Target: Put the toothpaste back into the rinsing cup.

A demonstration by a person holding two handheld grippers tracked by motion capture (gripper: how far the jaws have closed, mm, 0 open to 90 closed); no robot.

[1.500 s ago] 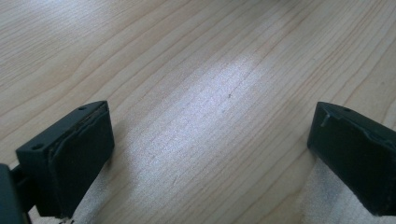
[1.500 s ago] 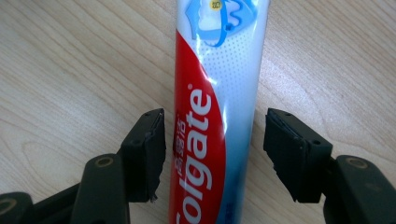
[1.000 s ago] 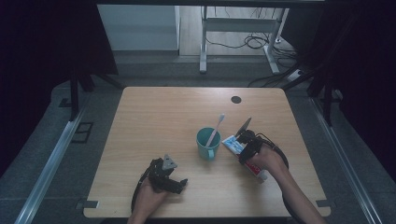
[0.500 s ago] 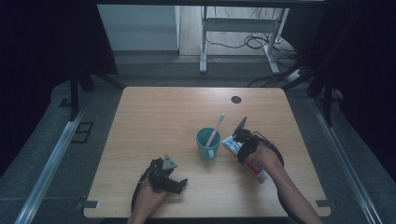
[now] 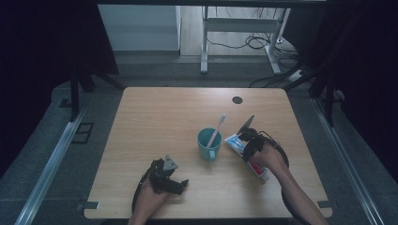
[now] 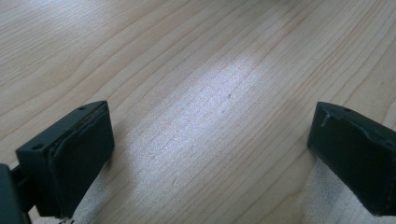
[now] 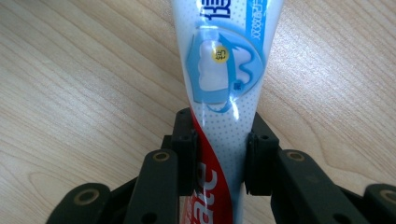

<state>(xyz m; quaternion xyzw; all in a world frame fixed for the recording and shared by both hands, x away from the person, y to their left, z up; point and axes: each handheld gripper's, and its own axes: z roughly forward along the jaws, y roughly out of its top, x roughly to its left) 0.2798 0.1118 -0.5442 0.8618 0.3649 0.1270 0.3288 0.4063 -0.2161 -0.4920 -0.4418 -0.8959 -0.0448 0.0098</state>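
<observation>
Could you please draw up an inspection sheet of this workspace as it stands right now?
Surface: light wooden table, bare grain, a dark round spot near its far edge.
Job's things: white, blue and red toothpaste tube lying flat on the table; teal plastic mug left of it, upright, with a white toothbrush leaning inside.
Clutter: nothing seen.
Grippers: right gripper has just been closing, pads pressing both sides of the tube; left gripper open over bare wood, nothing between its jaws.
Cables: black cables on the floor behind the table.
Surroundings: grey floor, white metal frame legs, dark curtains on both sides.
</observation>
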